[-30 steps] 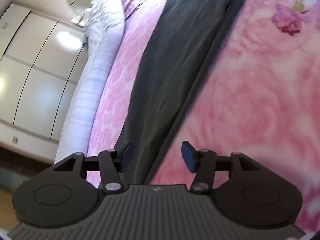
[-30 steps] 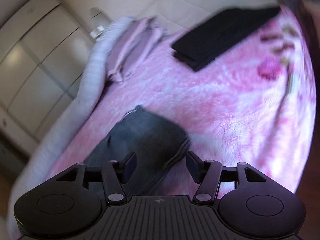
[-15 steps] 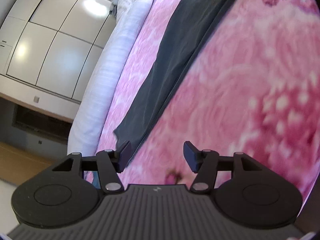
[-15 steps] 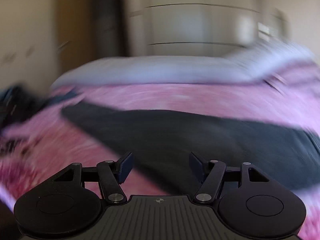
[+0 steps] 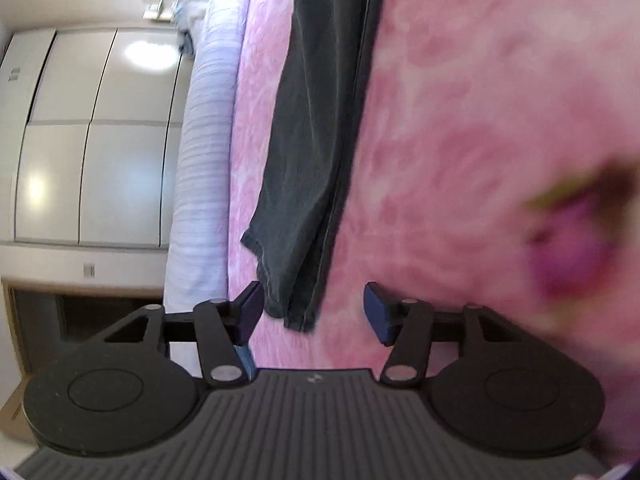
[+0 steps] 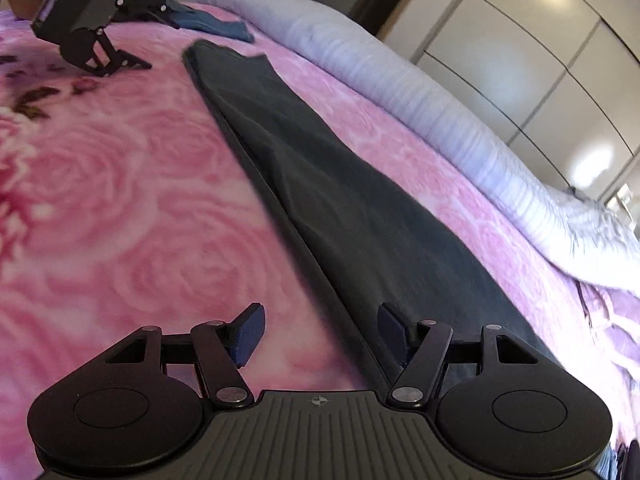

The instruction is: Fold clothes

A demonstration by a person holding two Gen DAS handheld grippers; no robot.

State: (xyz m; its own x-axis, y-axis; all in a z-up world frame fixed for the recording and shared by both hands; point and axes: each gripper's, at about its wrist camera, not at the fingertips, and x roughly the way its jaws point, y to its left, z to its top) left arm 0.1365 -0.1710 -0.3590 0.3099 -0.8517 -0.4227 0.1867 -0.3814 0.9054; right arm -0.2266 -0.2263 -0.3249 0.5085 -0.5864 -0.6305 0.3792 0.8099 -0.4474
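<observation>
The dark trousers [image 6: 344,184] lay flat and lengthwise on the pink floral blanket [image 6: 120,200], legs stacked one on the other, w/ the cuff end at the left gripper [image 5: 313,312] and the wider end under the right gripper [image 6: 320,332].

**Tool state.** Left gripper: jaws apart, had just been closing a little, nothing pinched; the cuffs [image 5: 294,304] sat between and just ahead of the pads, not pressed. Right gripper: jaws wide apart, nothing held; one pad over the blanket, the other over the cloth, w/ the seam edge running between them.

**Risks (judged).**
- The two cuffs were offset, one lying further out than the other. A pinch at this position could catch only one layer, so the legs would separate on lifting.
- The plush blanket sat directly under the cloth; a low pinch could take blanket pile along w/ the fabric and drag the blanket.
- The right gripper straddled the seam edge only; closing there would give a thin hold, likely to slip.
- Uneven lift btwn the two ends would skew the fold.
</observation>
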